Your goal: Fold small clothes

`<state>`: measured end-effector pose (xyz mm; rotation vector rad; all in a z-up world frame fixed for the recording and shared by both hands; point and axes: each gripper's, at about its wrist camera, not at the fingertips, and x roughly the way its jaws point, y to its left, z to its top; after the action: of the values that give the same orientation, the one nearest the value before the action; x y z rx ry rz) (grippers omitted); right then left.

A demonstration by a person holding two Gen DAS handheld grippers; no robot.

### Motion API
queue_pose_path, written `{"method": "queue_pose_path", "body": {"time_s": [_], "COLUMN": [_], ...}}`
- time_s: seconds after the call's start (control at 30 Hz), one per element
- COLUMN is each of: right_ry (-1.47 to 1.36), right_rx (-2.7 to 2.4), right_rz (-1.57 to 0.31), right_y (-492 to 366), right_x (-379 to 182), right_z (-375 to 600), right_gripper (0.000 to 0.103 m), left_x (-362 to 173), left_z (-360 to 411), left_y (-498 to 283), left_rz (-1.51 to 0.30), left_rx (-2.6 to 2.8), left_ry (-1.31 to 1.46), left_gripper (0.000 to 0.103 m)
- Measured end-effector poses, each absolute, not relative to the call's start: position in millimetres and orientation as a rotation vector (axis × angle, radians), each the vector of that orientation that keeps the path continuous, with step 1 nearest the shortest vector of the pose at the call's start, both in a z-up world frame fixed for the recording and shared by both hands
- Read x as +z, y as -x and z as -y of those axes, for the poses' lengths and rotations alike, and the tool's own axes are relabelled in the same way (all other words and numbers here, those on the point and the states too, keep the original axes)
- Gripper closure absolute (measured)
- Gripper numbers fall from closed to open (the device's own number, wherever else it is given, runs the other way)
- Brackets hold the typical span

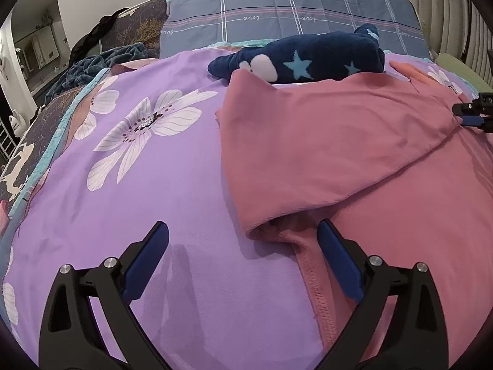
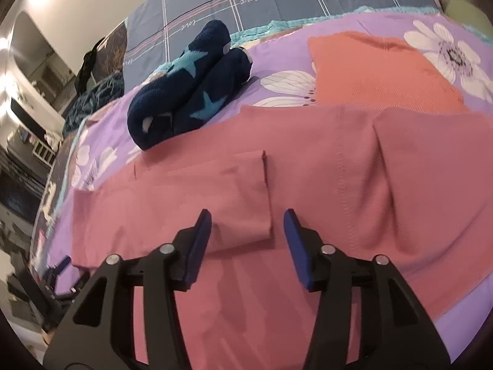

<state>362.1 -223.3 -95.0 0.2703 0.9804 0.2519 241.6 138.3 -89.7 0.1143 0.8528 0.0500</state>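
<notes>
A dusty-pink garment (image 1: pixel 323 141) lies on the purple floral bedsheet (image 1: pixel 138 185), with one part folded over the rest; it also fills the right wrist view (image 2: pixel 308 169). My left gripper (image 1: pixel 243 234) is open and empty, hovering over the garment's hemmed lower left corner. My right gripper (image 2: pixel 248 220) is open and empty, just above a folded flap of the pink cloth (image 2: pixel 246 203). The right gripper also shows at the right edge of the left wrist view (image 1: pixel 471 114).
A folded navy fleece with light-blue stars (image 1: pixel 308 58) lies beyond the pink garment, also in the right wrist view (image 2: pixel 191 92). A folded orange cloth (image 2: pixel 379 74) lies at the far right. A blue checked quilt (image 1: pixel 292 9) lies at the bed's head. Dark clothes (image 1: pixel 92 61) are heaped at left.
</notes>
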Motion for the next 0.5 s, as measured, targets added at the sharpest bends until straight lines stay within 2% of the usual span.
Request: {"method": "queue_pose_path", "body": {"time_s": [0.07, 0.1, 0.13, 0.33, 0.43, 0.5], "right_ry": [-0.254, -0.231, -0.216, -0.377, -0.454, -0.485], "right_rx": [0.25, 0.241, 0.244, 0.338, 0.27, 0.181], "right_rz": [-0.975, -0.97, -0.971, -0.878, -0.99, -1.036], "right_y": [-366, -368, -368, -339, -341, -346], "right_x": [-96, -97, -98, -42, -36, -47], "right_z": [218, 213, 209, 222, 242, 259], "right_gripper": [0.055, 0.063, 0.098, 0.1, 0.099, 0.092], "left_x": [-90, -90, -90, -90, -91, -90], "left_z": [-138, -138, -137, -140, -141, -141], "left_y": [-242, -242, -242, -241, -241, -241], "left_rz": [-0.854, -0.854, -0.854, -0.852, -0.855, -0.855], "left_rx": [0.055, 0.057, 0.06, 0.058, 0.054, 0.054], "left_ry": [-0.118, -0.12, -0.123, -0.112, -0.104, -0.101], "left_gripper": [0.005, 0.004, 0.004, 0.004, 0.004, 0.004]}}
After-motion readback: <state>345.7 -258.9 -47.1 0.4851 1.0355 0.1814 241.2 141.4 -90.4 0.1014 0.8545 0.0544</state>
